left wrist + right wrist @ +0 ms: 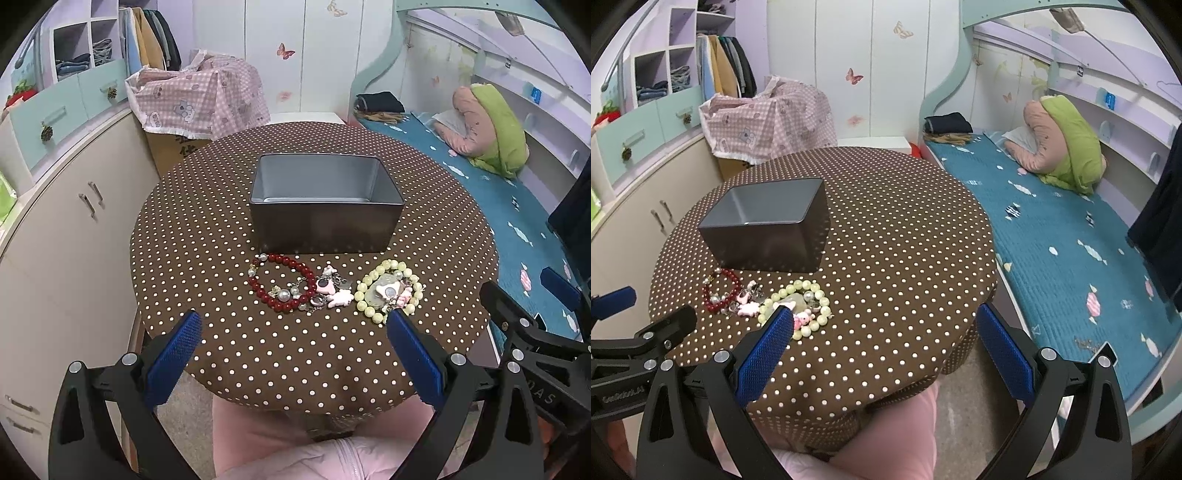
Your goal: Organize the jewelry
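A red bead bracelet (282,286) with pearl and pink charms lies on the round dotted table (221,229), just in front of an empty dark metal box (325,210). Beside it on the right lies a pale green bead bracelet (388,291) with pink charms. My left gripper (295,325) is open, hovering above the table's near edge with nothing between its blue pads. In the right wrist view the box (768,236), red bracelet (722,291) and green bracelet (798,306) sit to the left. My right gripper (884,321) is open and empty; its left pad overlaps the green bracelet's near side.
A bed with a blue cover (1052,236) runs along the table's right side. Cream cabinets (74,229) and a checked-cloth-covered carton (199,96) stand to the left and behind. The person's pink-clothed lap (317,443) is below the table's near edge.
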The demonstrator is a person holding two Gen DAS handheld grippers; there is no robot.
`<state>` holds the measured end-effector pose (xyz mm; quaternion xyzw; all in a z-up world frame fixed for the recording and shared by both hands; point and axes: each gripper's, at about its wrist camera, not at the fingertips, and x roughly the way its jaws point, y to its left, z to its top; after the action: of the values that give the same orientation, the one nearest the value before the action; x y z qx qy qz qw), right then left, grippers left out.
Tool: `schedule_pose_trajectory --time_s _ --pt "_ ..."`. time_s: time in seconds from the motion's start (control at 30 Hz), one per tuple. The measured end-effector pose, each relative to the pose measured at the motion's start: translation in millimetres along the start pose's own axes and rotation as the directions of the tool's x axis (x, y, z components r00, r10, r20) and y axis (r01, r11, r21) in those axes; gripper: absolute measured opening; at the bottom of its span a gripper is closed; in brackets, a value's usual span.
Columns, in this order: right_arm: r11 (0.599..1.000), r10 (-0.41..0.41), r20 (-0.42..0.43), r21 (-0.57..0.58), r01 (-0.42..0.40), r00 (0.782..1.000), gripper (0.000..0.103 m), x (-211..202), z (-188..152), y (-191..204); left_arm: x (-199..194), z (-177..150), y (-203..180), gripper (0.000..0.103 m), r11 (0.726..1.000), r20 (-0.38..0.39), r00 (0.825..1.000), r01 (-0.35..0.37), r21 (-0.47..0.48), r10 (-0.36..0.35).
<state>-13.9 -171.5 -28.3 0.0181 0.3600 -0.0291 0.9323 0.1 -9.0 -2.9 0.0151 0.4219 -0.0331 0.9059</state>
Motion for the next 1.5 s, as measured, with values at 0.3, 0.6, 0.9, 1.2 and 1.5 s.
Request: schedule_pose_trajectory --time_s 0.3,0.6,0.9,1.2,1.5 --pt "1.000 0.002 -0.005 -0.009 -0.002 1.000 0.096 1 1 4 1 -1 4 0.096 1.000 -0.006 1.000 -0.002 -0.008 0.002" --pt "1.000 0.007 -0.021 -0.010 -0.007 1.000 0.096 6 1 6 5 -1 6 0.096 1.000 -0.011 1.000 0.003 -0.008 -0.003" --pt "0.999 0.035 -0.070 -0.014 -0.036 0.997 0.096 22 2 10 19 1 12 0.096 0.999 -0.047 0.999 0.019 -0.026 -0.021" --pt "0.997 0.076 -0.170 -0.010 -0.078 0.983 0.096 58 2 17 43 4 21 0.096 0.999 -0.108 0.994 0.010 -0.043 -0.015" --pt "0.996 0.087 -0.235 0.016 -0.086 0.968 0.096 96 4 19 78 10 43 0.096 0.995 -0.185 0.983 -0.035 -0.092 0.017"
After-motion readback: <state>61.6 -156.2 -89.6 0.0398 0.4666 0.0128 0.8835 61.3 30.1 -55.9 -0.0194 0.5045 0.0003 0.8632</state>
